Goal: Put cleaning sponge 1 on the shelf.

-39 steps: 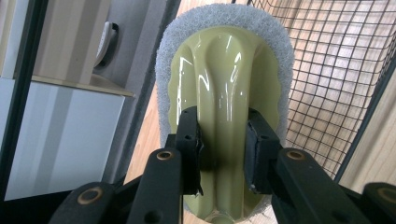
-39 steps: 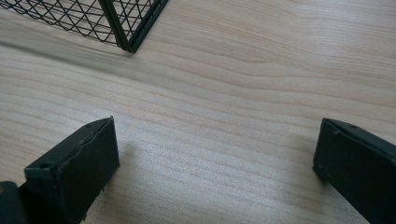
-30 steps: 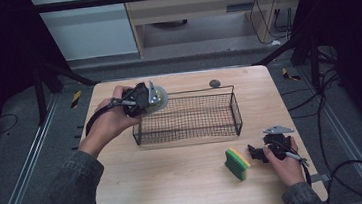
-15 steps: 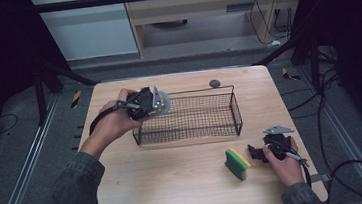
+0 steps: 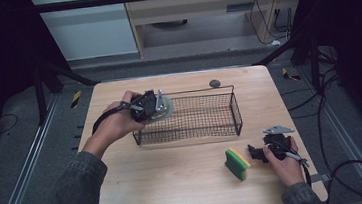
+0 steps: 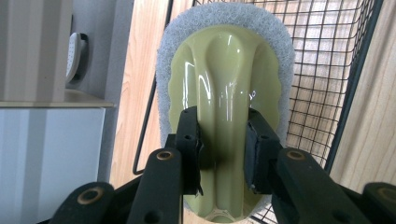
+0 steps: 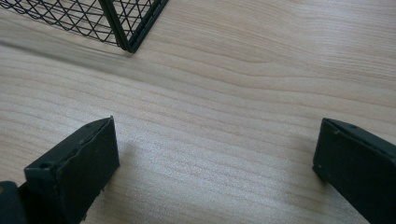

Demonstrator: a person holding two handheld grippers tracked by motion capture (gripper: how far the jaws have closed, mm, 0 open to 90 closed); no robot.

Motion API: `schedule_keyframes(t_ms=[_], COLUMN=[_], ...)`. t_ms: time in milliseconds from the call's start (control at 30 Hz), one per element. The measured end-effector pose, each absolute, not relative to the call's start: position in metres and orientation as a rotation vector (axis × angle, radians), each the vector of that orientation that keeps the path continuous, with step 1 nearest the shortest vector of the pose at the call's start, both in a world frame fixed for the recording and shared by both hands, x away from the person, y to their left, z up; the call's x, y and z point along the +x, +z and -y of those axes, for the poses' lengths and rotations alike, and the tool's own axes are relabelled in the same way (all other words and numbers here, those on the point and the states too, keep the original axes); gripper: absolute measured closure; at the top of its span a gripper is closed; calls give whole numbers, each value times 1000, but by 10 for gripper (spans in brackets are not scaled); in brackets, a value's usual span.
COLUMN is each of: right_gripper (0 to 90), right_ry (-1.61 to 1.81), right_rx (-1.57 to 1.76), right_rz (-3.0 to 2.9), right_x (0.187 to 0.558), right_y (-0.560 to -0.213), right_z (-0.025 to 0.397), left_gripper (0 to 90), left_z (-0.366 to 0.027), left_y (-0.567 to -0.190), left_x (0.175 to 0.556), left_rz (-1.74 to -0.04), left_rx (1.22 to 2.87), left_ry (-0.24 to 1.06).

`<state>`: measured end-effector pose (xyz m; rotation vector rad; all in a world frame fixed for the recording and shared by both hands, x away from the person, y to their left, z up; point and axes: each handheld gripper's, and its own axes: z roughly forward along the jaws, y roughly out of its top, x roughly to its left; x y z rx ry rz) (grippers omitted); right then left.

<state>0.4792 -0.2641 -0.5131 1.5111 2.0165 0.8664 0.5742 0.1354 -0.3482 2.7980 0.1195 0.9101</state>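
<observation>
Left gripper view: the left gripper [image 6: 223, 154] clamps the ridge of the oval pale-green scrubber with grey pad [image 6: 226, 93] above the black wire basket's [image 5: 191, 121] left end. Best lowered level inside the rim before letting go. The right gripper [image 7: 215, 172] rests open, empty, on the wooden table [image 5: 176, 183].

A light wooden table [image 5: 176, 183] stands on a grey floor [image 5: 19, 163], with metal rails [image 5: 25, 170] running along both its sides. Dark frame struts [image 5: 61, 76] slant down toward its far corners. Beyond it stand a pale cabinet [image 5: 87, 30] and a wooden shelf unit [image 5: 200, 4]. Cables [image 5: 329, 93] trail across the floor at the right. Yellow-black tape marks [image 5: 76, 98] lie near the far corners. The edges of the room are dark.
</observation>
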Motion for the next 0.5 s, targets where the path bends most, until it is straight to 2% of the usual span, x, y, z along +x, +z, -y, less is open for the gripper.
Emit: schedule_keyframes(t_ms=[500], right_gripper=[4], right_ry=[864], right_rx=[1511], right_rz=[-2017], right_x=[479], right_y=[-513], right_z=[264], left_gripper=[705], left_z=[-129], left_y=[-363], left_x=[581], left_rz=[-101], left_rx=[2866], left_ry=[862])
